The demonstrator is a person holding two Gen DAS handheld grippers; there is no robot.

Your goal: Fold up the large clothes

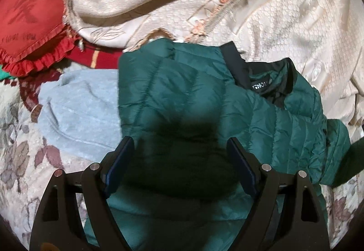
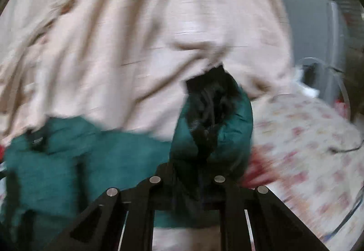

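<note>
A dark green quilted puffer jacket (image 1: 182, 96) lies on the bed, its black collar with a label (image 1: 261, 87) at the upper right. My left gripper (image 1: 180, 155) is open and hovers just above the jacket's body, empty. In the blurred right wrist view my right gripper (image 2: 195, 180) is shut on a bunched part of the jacket (image 2: 218, 137), green outside with black lining showing, and holds it raised. The rest of the jacket (image 2: 68, 150) trails to the left.
A cream embroidered bedspread (image 1: 273, 18) is piled behind the jacket. A light blue garment (image 1: 77, 105) lies to its left, with a red frilled cushion (image 1: 29, 23) beyond. A floral sheet (image 2: 307, 148) covers the bed; a grey cabinet (image 2: 314, 30) stands at the right.
</note>
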